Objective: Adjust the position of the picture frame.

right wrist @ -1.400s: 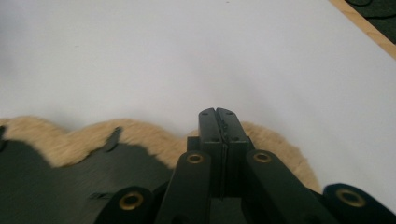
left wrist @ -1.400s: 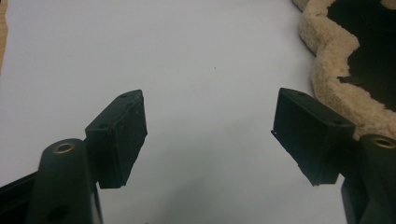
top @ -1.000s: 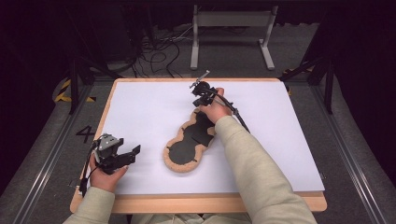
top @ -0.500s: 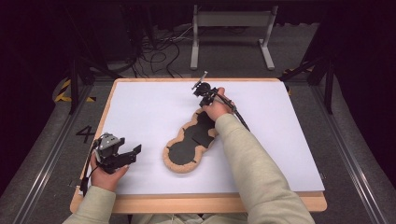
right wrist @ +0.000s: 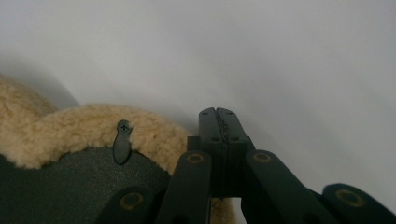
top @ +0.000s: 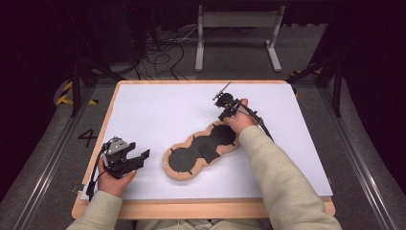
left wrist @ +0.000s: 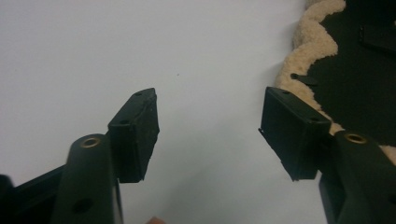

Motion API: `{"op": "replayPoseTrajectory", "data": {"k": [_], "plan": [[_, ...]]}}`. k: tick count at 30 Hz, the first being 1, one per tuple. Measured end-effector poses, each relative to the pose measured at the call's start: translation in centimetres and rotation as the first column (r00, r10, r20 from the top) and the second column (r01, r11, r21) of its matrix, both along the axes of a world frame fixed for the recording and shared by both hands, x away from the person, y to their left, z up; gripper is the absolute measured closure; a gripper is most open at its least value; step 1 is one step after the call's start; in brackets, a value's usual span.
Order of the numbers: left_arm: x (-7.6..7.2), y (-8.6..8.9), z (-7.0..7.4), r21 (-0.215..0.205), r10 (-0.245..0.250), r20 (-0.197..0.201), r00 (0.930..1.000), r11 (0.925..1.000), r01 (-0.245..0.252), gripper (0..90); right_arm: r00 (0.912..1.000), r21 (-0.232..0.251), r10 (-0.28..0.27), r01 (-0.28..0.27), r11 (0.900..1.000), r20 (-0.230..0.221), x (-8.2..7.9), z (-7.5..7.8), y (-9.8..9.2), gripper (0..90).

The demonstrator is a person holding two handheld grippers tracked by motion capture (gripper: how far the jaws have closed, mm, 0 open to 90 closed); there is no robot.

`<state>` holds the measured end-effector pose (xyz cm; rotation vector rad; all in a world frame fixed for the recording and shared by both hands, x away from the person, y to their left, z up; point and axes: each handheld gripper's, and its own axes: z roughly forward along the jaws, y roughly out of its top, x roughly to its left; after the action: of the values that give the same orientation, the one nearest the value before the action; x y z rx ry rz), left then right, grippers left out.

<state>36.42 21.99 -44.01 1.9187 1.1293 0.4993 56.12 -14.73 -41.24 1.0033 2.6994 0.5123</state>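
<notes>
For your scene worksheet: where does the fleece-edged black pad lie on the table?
In the high view, the fleece-edged pad lies mid-table on the white tabletop, between the left gripper and right gripper.

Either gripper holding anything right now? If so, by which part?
Nothing is held. The left gripper has its jaws apart over bare white table, just been closing. The right gripper is shut empty beside the fleece-edged, dark-backed three-lobed frame.

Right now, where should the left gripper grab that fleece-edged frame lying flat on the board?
Probably the fleece rim of the frame at its near-left lobe, coming in from the left. That edge faces the left gripper, whose jaws stand open beside it; a low, level pinch across the raised rim suits its flat pose.
</notes>
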Motion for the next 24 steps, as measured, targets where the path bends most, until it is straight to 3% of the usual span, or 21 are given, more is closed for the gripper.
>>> {"op": "replayPoseTrajectory", "data": {"k": [5,10,14,16,18,21,24], "plan": [[0.1,0.0,0.1,-0.014,-0.045,-0.009,0.999,0.9989,0.045,48.1,0.9999,-0.002,-0.003,0.003,1.0,-0.014,-1.1,0.0,-0.7,90.0],[-0.3,0.0,0.8,-0.052,-0.097,0.023,0.995,0.9938,0.098,66.0,0.9993,-0.015,0.012,-0.013,1.0,-0.035,-2.6,0.1,-1.5,90.0],[-0.4,-0.2,1.1,-0.063,-0.152,0.017,0.9883,0.9863,0.153,77.6,0.9992,-0.001,0.014,-0.014,1.0,-0.038,-3.6,0.2,-2.3,90.0],[-0.4,-0.5,1.3,-0.062,-0.191,0.012,0.9815,0.9796,0.191,87.1,1.0,0.019,0.006,-0.006,1.0,0.005,-4.1,0.6,-2.8,90.0],[-0.6,-0.8,1.5,-0.068,-0.226,0.002,0.9741,0.9718,0.226,90.0,0.9988,0.062,0.011,-0.014,0.998,0.047,-4.7,1.2,-3.2,90.0],[-1.0,-1.8,1.8,-0.059,-0.286,0.0,0.9582,0.9565,0.286,90.0,0.9945,0.132,0.014,-0.028,0.991,0.104,-6.1,2.3,-4.0,88.1],[-1.5,-3.0,2.1,-0.032,-0.351,-0.003,0.9362,0.9358,0.351,90.0,0.9922,0.172,0.023,-0.045,0.984,0.123,-7.7,2.8,-4.8,87.8]]}}
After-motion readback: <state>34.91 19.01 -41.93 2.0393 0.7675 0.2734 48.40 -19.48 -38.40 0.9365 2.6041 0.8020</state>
